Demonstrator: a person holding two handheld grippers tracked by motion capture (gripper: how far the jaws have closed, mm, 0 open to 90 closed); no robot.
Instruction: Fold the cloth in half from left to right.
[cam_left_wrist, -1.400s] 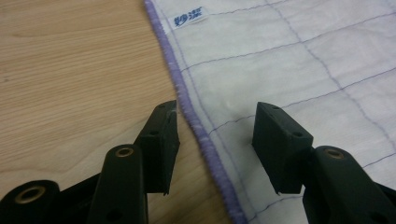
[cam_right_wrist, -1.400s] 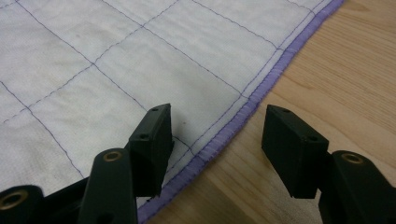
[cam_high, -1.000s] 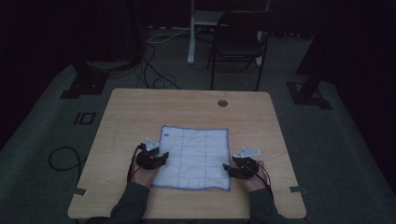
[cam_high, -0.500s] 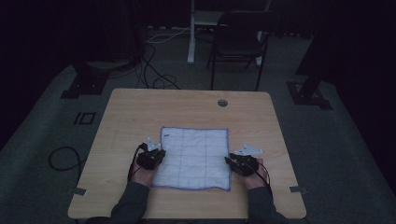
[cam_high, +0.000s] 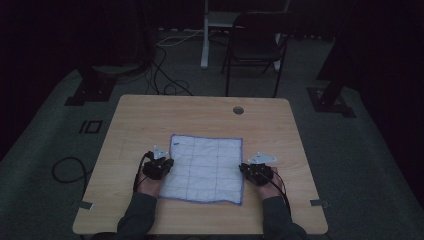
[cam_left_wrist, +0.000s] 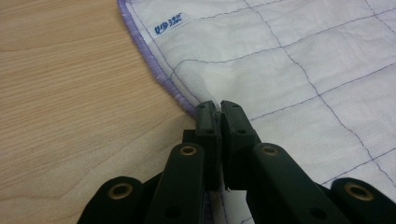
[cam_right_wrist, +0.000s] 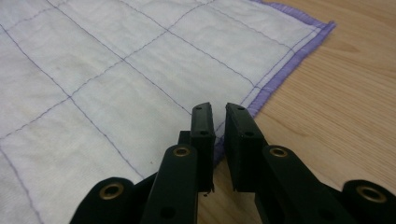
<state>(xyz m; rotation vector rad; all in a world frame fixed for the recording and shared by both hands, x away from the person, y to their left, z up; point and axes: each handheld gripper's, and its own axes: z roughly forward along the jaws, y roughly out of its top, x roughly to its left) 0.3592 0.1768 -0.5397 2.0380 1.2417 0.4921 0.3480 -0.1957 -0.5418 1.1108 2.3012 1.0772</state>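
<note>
A white quilted cloth (cam_high: 205, 167) with a purple hem lies flat on the wooden table (cam_high: 200, 115). My left gripper (cam_high: 168, 163) sits at its left edge. In the left gripper view the jaws have just been closing, and the left gripper (cam_left_wrist: 219, 106) is shut on the hem, which puckers the cloth (cam_left_wrist: 280, 60) ahead of the tips. My right gripper (cam_high: 244, 169) is at the cloth's right edge. Its jaws have just been closing too. In the right gripper view a narrow gap remains in the right gripper (cam_right_wrist: 218, 112), with the hem of the cloth (cam_right_wrist: 116, 84) lying flat in it.
A round cable hole (cam_high: 238, 110) sits near the table's far edge. Beyond the table stand a dark chair (cam_high: 255, 45) and a desk leg, with cables (cam_high: 165, 75) on the grey floor. Bare wood surrounds the cloth on all sides.
Both grippers' jaws have drawn together at the cloth's side edges. The hands have stayed where they were, and the cloth has not shifted.
</note>
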